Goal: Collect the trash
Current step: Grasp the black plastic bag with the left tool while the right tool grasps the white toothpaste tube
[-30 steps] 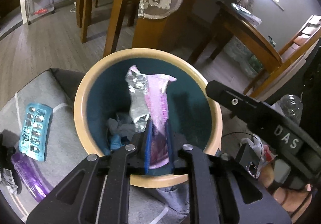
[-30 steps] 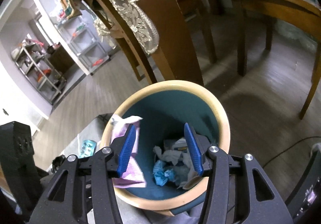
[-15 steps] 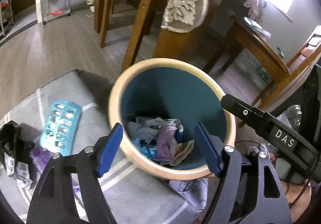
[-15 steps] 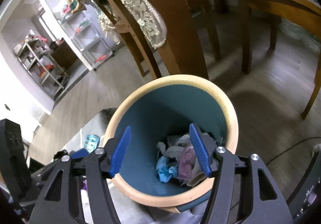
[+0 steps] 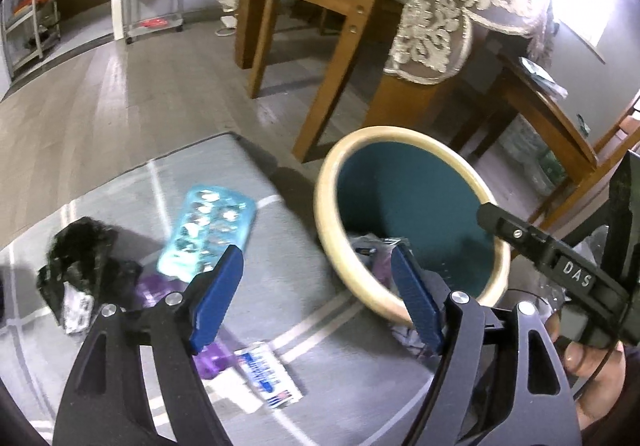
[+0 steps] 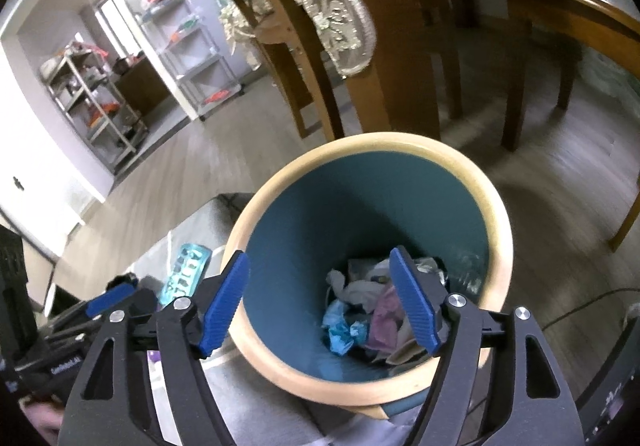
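With both pairs of fingers released and empty, left gripper angled toward blister pack on rug, right gripper over bin.

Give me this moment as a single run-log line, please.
left gripper: open, empty, over mat | right gripper: open, over bin | blister pack: on mat

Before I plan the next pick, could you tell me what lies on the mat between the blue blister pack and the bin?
Nothing: in the left wrist view, bare grey mat separates the blister pack from the bin.
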Demonstrator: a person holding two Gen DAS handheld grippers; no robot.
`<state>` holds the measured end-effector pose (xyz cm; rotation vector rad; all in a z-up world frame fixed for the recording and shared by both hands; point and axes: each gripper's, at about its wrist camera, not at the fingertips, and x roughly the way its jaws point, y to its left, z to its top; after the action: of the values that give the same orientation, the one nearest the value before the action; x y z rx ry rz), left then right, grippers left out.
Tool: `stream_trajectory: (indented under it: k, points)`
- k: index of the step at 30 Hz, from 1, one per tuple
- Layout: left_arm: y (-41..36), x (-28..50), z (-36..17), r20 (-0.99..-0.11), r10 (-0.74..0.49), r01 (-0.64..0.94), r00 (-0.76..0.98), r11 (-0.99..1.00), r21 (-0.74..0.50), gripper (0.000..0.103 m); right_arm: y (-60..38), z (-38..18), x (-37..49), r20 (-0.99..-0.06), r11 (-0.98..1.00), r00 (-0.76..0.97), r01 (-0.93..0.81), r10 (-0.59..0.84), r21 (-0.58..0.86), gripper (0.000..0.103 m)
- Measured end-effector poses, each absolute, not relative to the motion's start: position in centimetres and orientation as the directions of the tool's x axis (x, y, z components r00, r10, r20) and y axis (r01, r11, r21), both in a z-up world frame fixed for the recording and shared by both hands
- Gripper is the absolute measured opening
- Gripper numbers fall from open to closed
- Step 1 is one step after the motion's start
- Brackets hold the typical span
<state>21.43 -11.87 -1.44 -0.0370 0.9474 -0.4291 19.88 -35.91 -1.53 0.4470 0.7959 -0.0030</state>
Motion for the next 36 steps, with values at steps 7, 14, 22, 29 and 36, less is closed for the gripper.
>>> stream_trajectory:
  k: [7, 14, 22, 29, 36]
  points:
    - [-7.8, 21.5, -1.8, -0.785, -0.330, 0.276, 0.524, 0.938, -0.209, 0.075, -34.6, -1.4, 20.1, -0.690, 0.919, 0.703, 0.135, 0.175, 0.371, 0.077]
    - [-4.2, 21.5, -1.8, -0.786, -0.291, 0.214, 0.546, 0.955, -0.205, 0.075, -33.2, -1.7, 20.3, -0.697, 0.927, 0.691, 0.102, 0.194, 0.360, 0.078]
    - [-0.8, 20.9, -2.2, -0.794, -0.226, 0.145, 0.564, 0.974, -0.174, 0.075, -30.9, -1.9, 20.6, -0.704, 0.936, 0.670, 0.040, 0.234, 0.350, 0.078]
    - [2.3, 20.8, -3.3, -0.823, -0.133, 0.054, 0.552, 0.991, -0.124, 0.076, -29.3, -2.1, 20.4, -0.711, 0.938, 0.650, -0.006, 0.267, 0.347, 0.080]
    - [4.1, 21.4, -5.1, -0.844, -0.123, 0.006, 0.522, 0.990, -0.141, 0.076, -27.4, -2.4, 20.4, -0.721, 0.940, 0.626, -0.054, 0.295, 0.338, 0.080]
